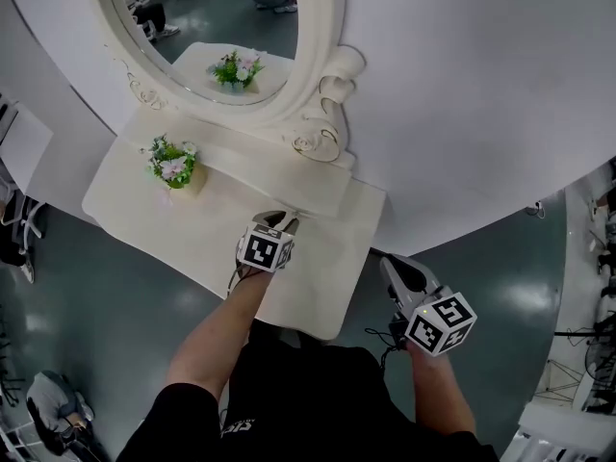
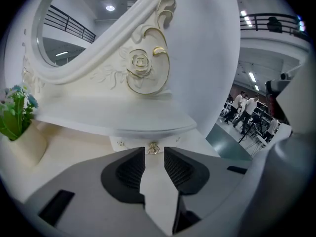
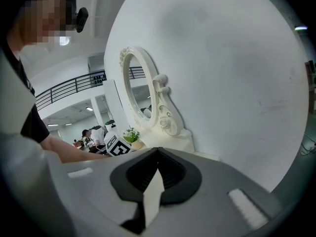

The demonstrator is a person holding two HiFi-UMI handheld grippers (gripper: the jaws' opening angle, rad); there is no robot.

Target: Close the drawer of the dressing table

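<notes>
The cream dressing table [image 1: 192,229] stands against a white wall, with an oval mirror [image 1: 217,27] on a raised shelf. Under that shelf is a small drawer front [image 2: 136,143] with a gold knob [image 2: 153,149]; it sits back beneath the shelf's edge. My left gripper [image 1: 287,222] hovers over the tabletop, aimed at the drawer. Its jaws [image 2: 154,162] stand a little apart, with the knob just beyond the tips and nothing between the pads. My right gripper [image 1: 387,262] hangs off the table's right side over the floor, its jaws [image 3: 158,152] shut and empty.
A pot of flowers [image 1: 173,165] stands on the tabletop to the left, also seen as a pot of flowers [image 2: 19,127] in the left gripper view. The white wall [image 1: 462,94] curves behind the table. A person [image 1: 53,397] sits at the lower left, and several people [image 2: 249,112] stand far right.
</notes>
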